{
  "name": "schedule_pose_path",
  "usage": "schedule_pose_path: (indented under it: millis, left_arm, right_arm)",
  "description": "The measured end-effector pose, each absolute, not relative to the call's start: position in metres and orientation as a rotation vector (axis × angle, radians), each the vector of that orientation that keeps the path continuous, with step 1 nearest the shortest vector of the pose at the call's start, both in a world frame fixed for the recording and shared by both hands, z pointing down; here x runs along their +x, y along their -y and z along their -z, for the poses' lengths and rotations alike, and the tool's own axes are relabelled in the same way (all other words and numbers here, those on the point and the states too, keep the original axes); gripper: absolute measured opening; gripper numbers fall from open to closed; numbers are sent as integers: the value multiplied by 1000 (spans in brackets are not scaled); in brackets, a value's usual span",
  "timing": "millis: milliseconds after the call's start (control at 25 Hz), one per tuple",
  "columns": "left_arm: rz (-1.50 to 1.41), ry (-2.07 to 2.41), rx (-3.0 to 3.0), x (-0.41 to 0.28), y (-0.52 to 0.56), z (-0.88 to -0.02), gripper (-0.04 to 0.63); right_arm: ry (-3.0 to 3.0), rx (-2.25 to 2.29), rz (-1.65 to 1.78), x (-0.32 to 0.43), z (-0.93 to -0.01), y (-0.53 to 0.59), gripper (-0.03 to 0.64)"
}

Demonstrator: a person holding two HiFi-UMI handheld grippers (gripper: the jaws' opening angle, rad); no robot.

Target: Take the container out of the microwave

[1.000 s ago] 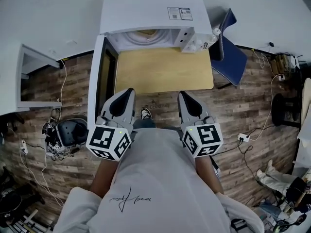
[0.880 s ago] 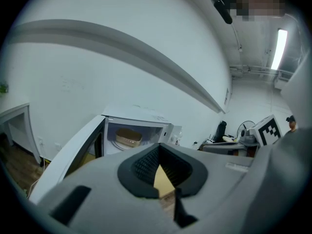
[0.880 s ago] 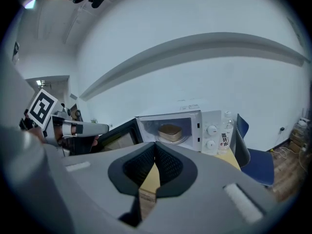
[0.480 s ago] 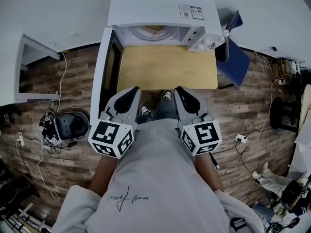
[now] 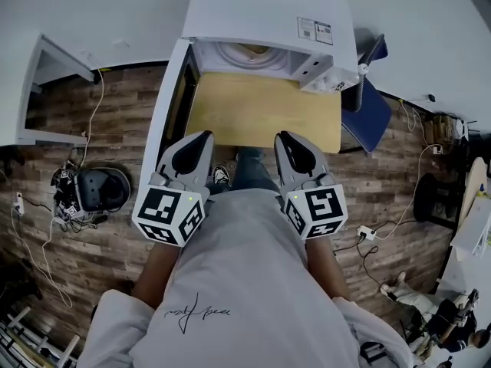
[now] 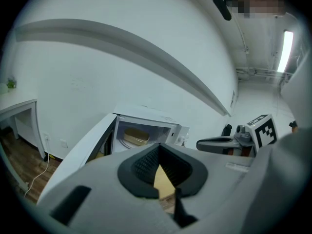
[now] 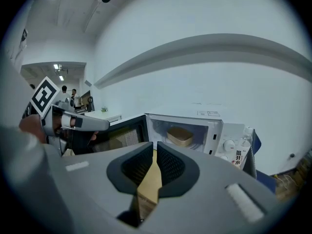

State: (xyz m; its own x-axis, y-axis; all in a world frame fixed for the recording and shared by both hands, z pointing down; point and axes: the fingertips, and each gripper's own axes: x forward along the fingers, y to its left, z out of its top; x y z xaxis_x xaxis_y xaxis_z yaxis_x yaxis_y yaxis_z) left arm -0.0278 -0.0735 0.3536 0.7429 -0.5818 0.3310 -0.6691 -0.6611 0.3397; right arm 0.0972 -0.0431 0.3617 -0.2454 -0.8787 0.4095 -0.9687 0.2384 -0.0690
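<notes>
Inside the open microwave (image 5: 268, 21), at the top centre of the head view, sits the tan, round-cornered container (image 7: 179, 135). You hold both claws at the wooden surface's (image 5: 261, 113) lower edge, aimed at it. Your left claw (image 6: 157, 152) is closed and empty. Your right claw (image 7: 153, 152) has just opened to a narrow slit, with nothing between.

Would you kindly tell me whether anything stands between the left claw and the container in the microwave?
Nothing visible does. The microwave has its door swung open to the left, the container sits exposed in the cavity, and only bare wooden tabletop lies between it and the left claw.
</notes>
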Motion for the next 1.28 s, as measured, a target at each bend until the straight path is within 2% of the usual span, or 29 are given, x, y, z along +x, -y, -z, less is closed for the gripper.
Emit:
schedule_pose_path:
  millis: [1280]
  left_arm:
    - [-285, 1052, 2438, -21, 123, -360, -9]
  right_arm:
    - [2111, 1486, -137, 112, -403, 168, 63]
